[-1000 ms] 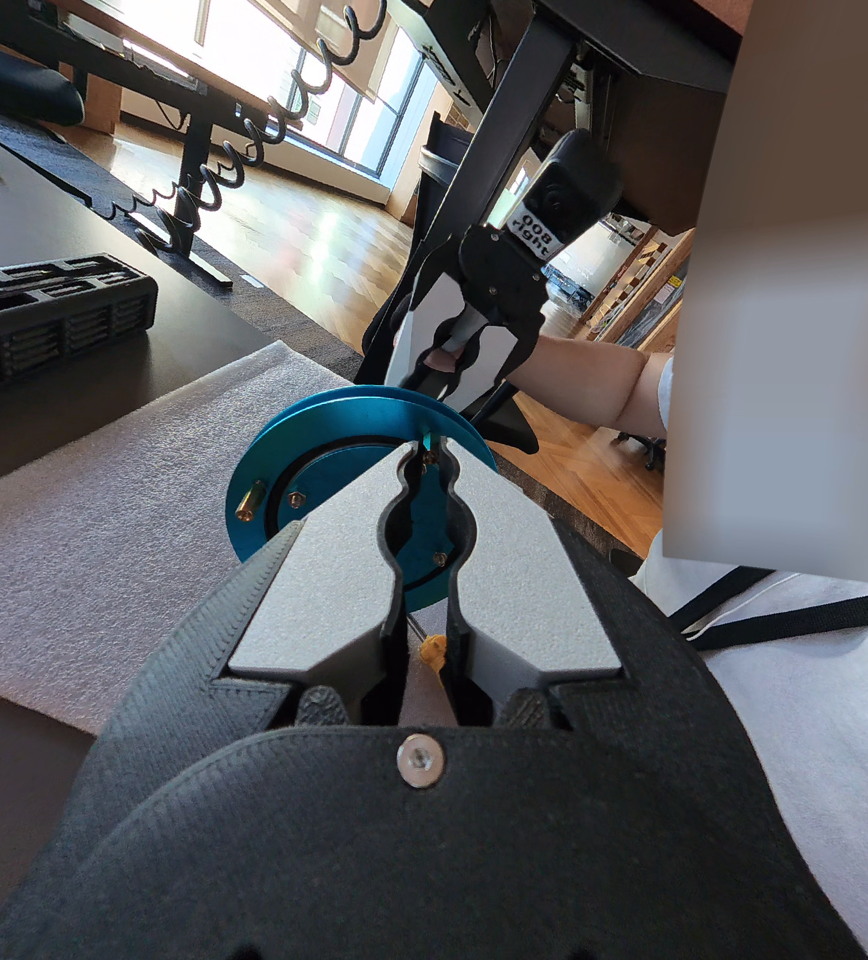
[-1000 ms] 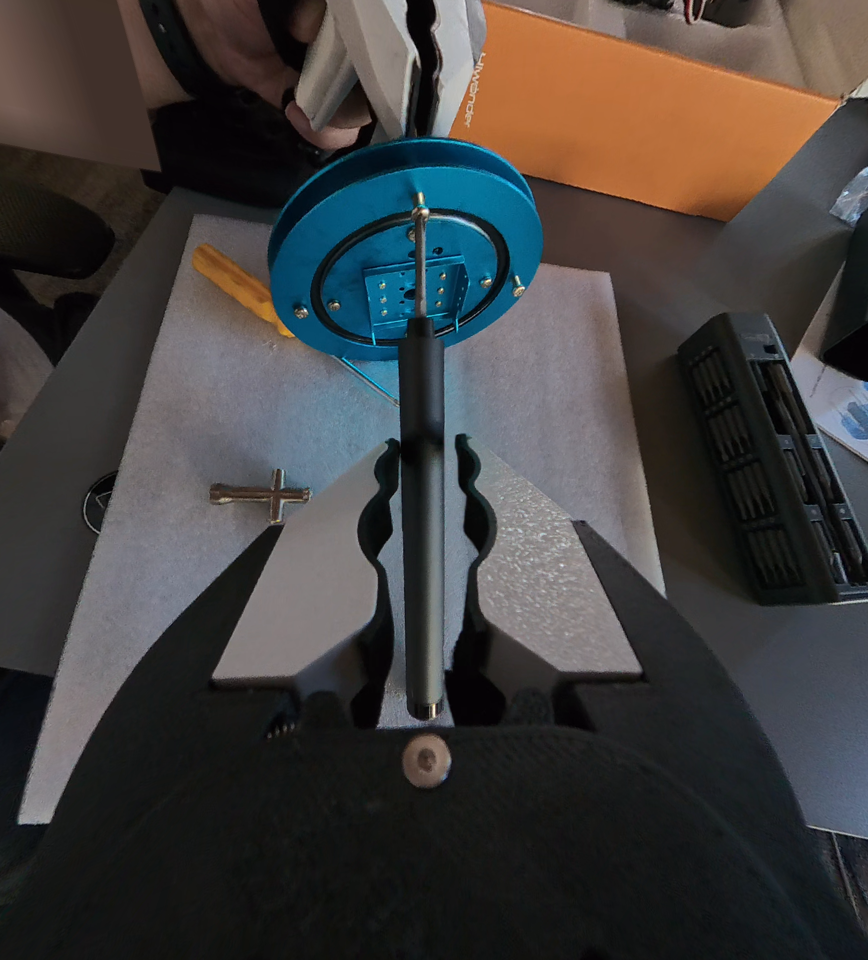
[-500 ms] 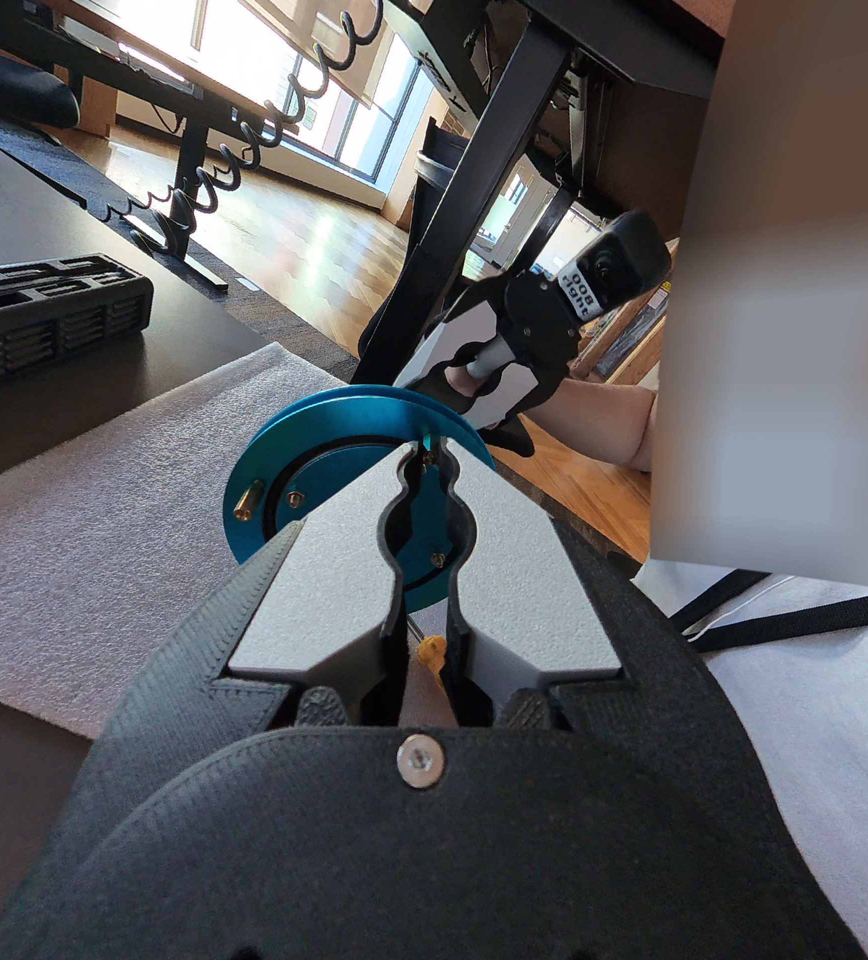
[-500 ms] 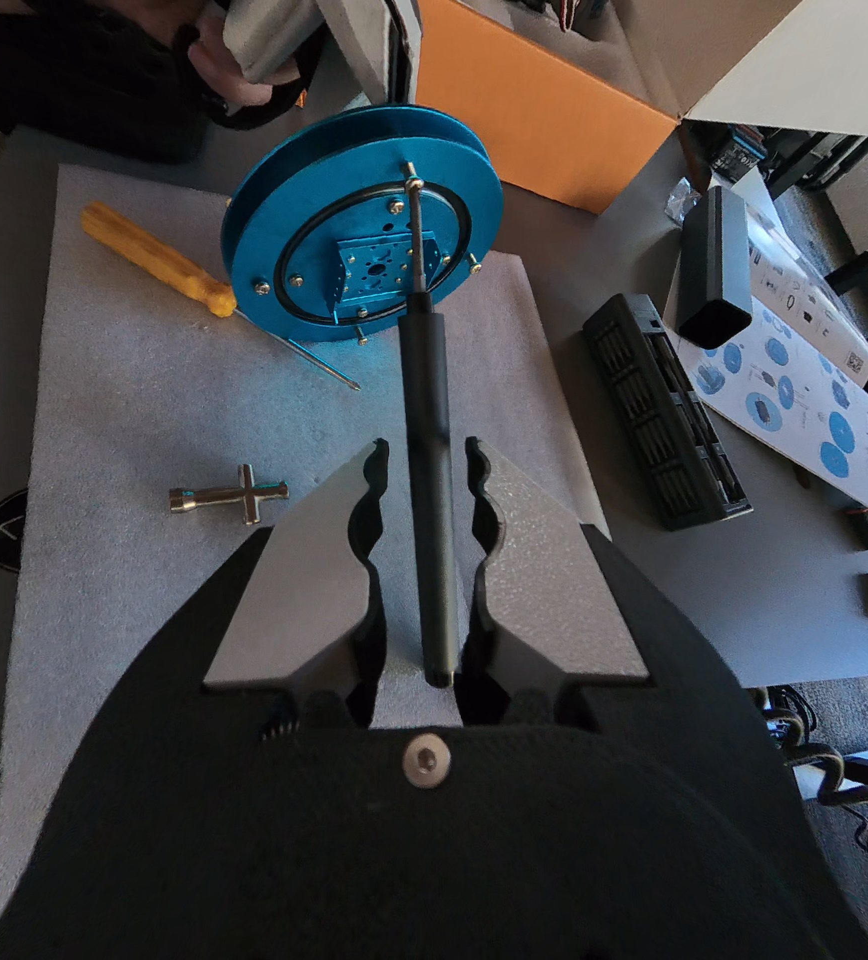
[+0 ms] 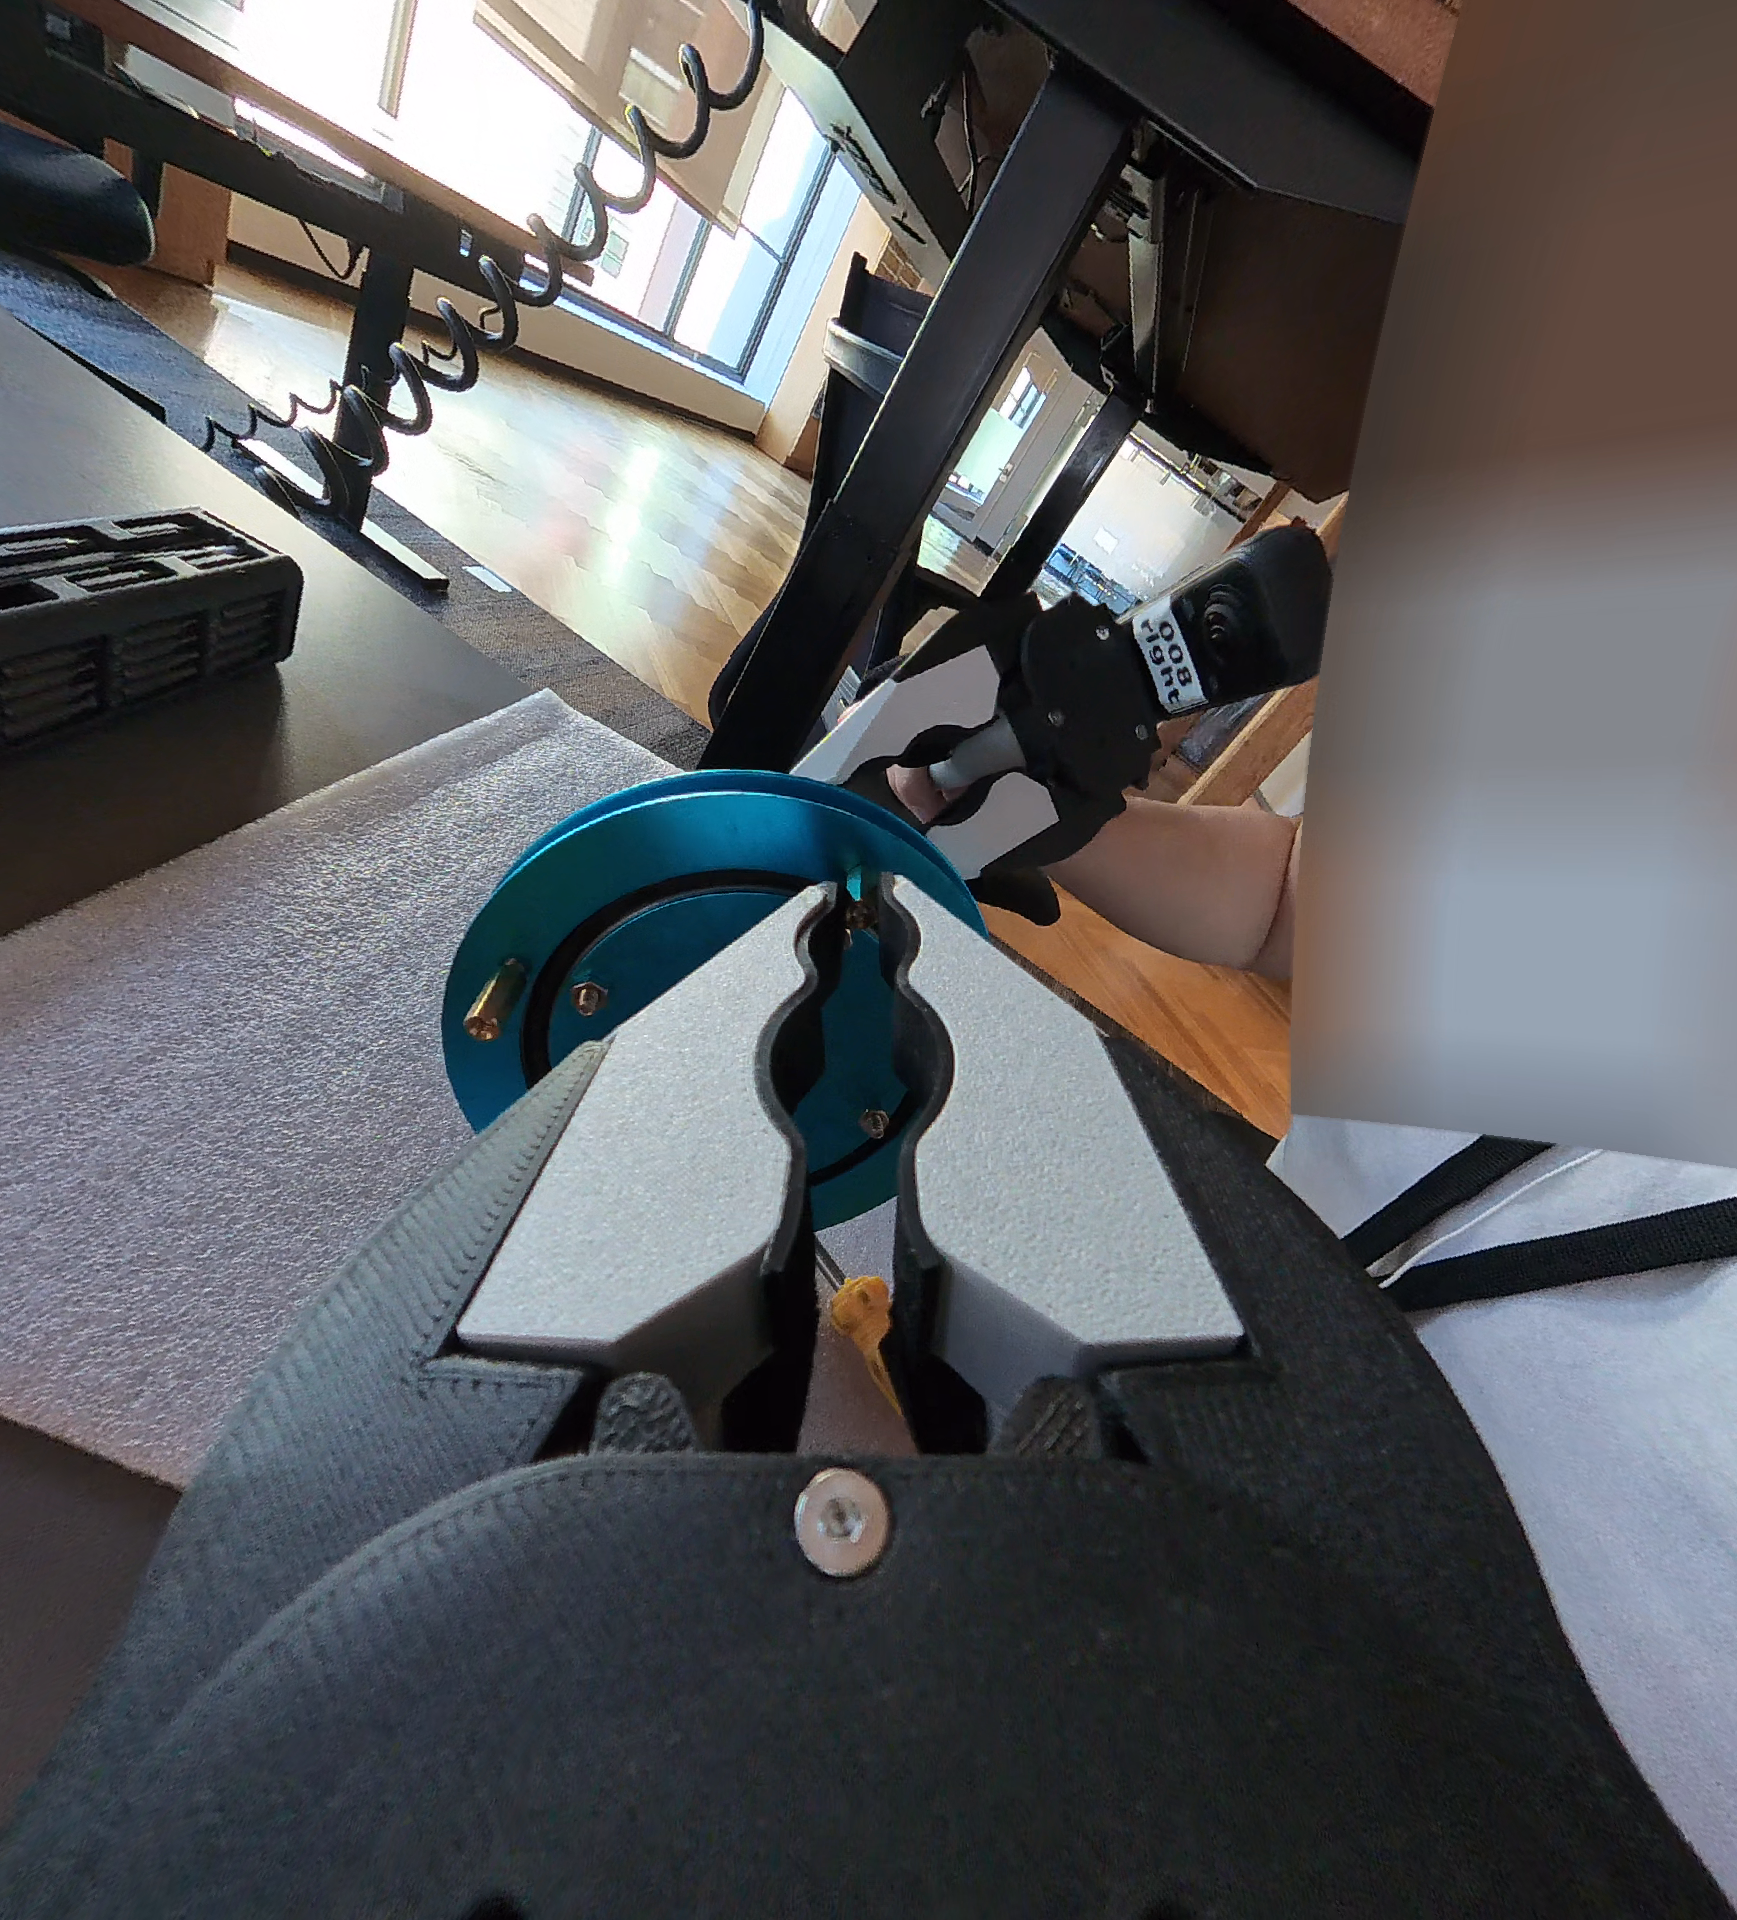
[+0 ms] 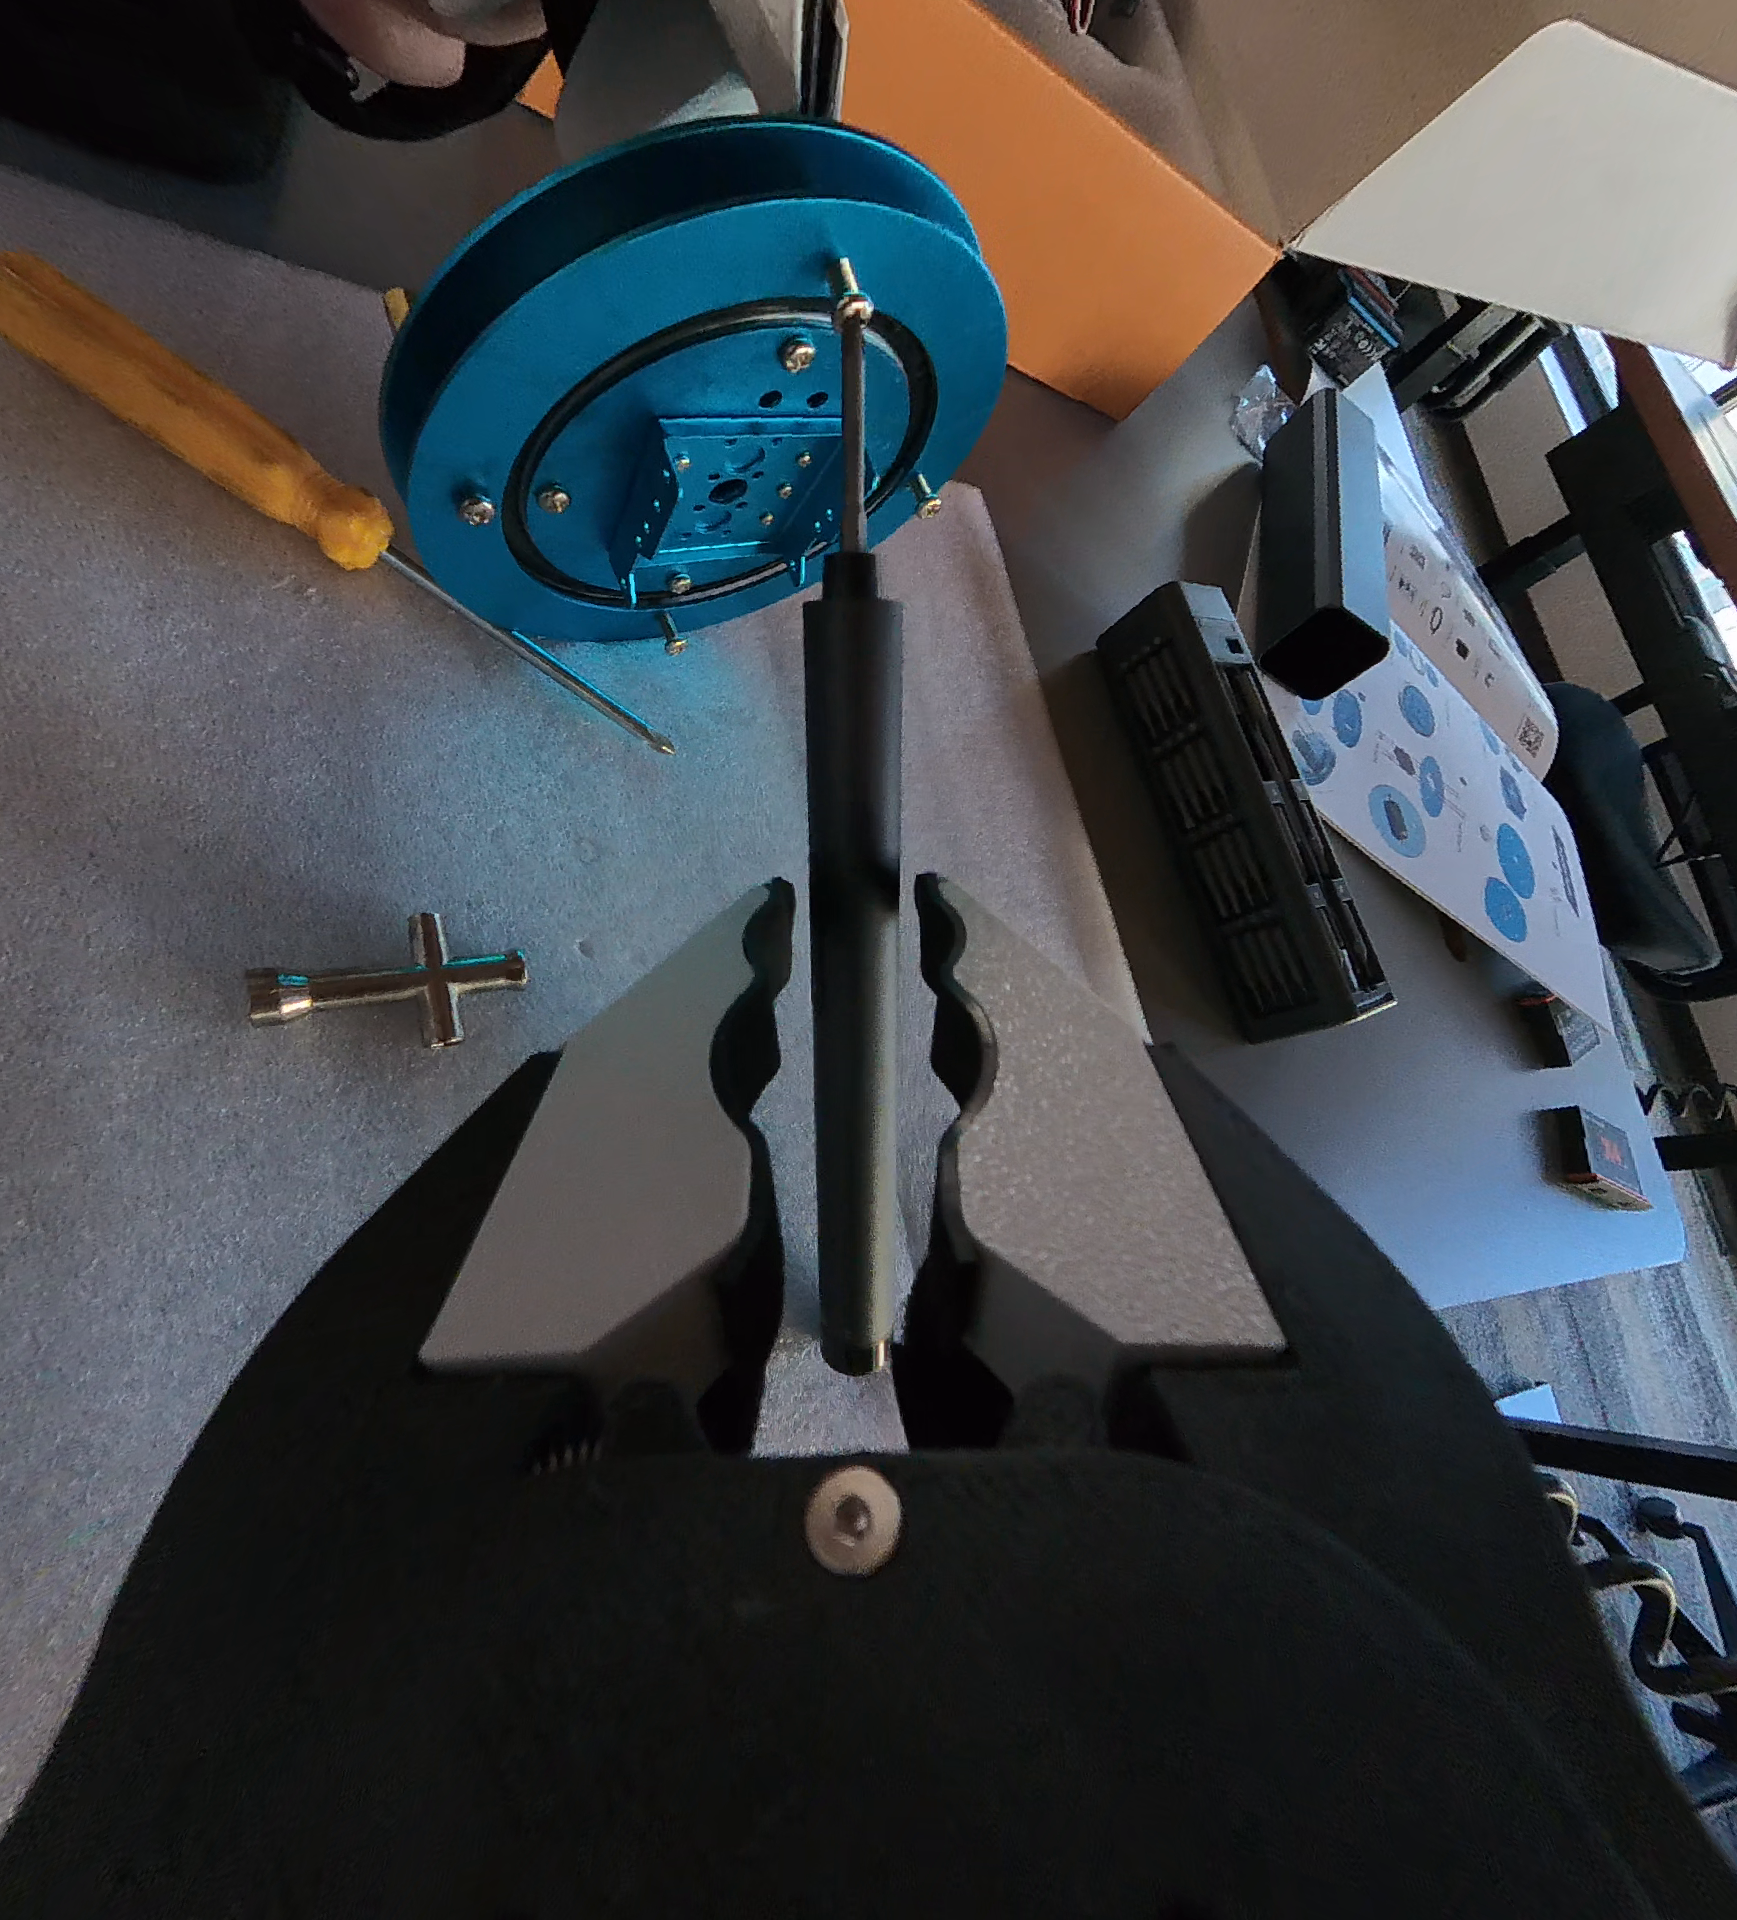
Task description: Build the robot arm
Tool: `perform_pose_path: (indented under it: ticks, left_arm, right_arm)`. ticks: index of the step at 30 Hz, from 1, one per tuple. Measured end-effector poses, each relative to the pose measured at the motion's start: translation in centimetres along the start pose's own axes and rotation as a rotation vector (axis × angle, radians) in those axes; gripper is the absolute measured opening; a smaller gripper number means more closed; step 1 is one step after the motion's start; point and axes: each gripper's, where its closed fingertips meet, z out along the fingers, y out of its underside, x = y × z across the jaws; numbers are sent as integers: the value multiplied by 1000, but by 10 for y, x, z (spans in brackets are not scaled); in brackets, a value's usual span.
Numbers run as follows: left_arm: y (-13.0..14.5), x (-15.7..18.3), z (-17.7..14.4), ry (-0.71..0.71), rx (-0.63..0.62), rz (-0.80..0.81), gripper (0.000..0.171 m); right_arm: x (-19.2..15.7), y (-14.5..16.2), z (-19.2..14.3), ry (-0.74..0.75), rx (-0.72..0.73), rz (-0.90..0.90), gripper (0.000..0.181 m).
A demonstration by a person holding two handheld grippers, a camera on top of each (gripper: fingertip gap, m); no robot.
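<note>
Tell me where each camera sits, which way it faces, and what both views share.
Left wrist view: on the left gripper, low over the grey foam mat, facing the person; their forearm and the right gripper show beyond.
Right wrist view: on the right gripper, above the mat, looking down along the black screwdriver; the left gripper shows at top.
Shared: the blue wheel, yellow screwdriver, black bit case.

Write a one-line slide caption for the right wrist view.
Right gripper holds a black screwdriver, tip on a rim screw of the upright blue wheel, on a grey foam mat.
</note>
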Motion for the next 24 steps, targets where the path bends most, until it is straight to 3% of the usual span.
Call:
perform_pose_path:
  ticks: [7, 24]
  left_arm:
    - [0, 0, 0, 3, 3, -4, 4]
    - [0, -1, 0, -4, 7, 0, 4]
  right_arm:
    - [0, 0, 0, 42, -1, -31, 16]
    - [-2, 2, 2, -207, -83, 128, 16]
